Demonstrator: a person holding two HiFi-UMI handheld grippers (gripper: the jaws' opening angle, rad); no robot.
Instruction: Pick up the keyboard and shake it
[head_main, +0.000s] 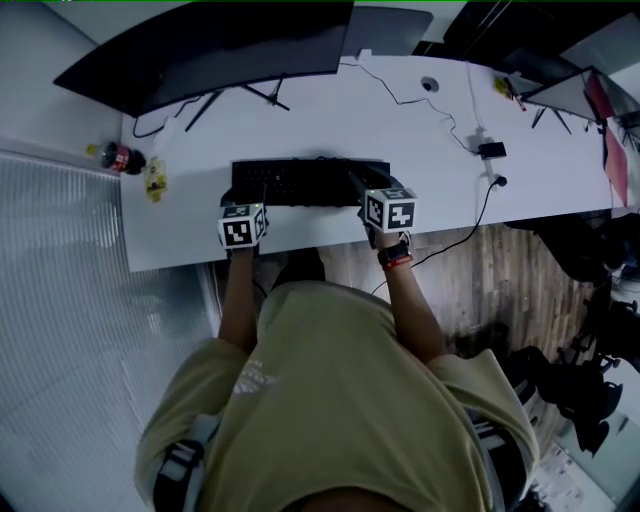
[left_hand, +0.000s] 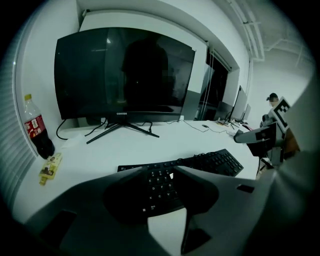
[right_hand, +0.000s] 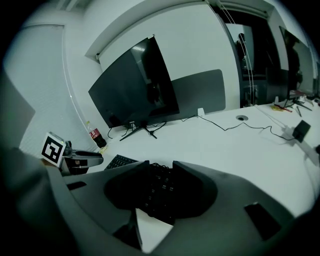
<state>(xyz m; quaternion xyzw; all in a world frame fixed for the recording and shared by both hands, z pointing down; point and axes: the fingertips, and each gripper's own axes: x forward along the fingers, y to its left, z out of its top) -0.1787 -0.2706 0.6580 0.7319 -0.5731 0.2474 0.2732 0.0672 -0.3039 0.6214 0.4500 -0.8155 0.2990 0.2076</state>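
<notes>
A black keyboard (head_main: 310, 182) lies flat on the white desk (head_main: 330, 110), in front of the monitor. My left gripper (head_main: 244, 205) is at the keyboard's near left corner and my right gripper (head_main: 376, 196) at its near right end. In the left gripper view, my left gripper (left_hand: 156, 170) has its jaws apart, and the keyboard (left_hand: 215, 161) shows through the gap. My right gripper (right_hand: 161, 167) also stands open in its own view, over the dark keys (right_hand: 159, 189). Neither pair of pads presses on anything that I can see.
A curved black monitor (head_main: 210, 50) stands on a splayed foot at the back of the desk. A cola bottle (head_main: 120, 158) and a yellow packet (head_main: 154, 180) sit at the left edge. Cables and a small adapter (head_main: 490, 150) lie to the right. The desk's front edge is close under my grippers.
</notes>
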